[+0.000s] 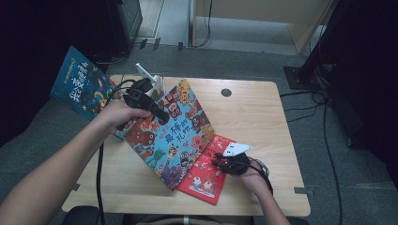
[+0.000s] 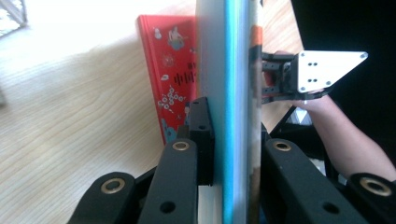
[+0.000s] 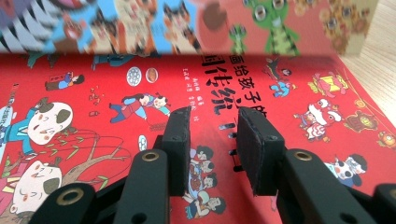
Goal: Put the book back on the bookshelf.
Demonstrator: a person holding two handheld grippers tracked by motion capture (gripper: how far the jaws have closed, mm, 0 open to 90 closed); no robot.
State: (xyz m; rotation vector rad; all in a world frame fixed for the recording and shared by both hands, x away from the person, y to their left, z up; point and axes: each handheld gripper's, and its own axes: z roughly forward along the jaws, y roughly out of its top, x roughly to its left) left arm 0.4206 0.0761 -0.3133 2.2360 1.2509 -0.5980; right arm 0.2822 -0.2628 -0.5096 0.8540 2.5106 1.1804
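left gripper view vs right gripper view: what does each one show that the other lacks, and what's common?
Left gripper view alone: the colourful book seen edge-on, clamped between the left claw pads; the other hand with its grey three-cornered plate; a broad stretch of wooden table.

Right gripper view alone: the right claw, open with nothing between its pads, over the red book's cover pictures, and the colourful book's illustrated cover face.

Both: the red book, the colourful book and some table.
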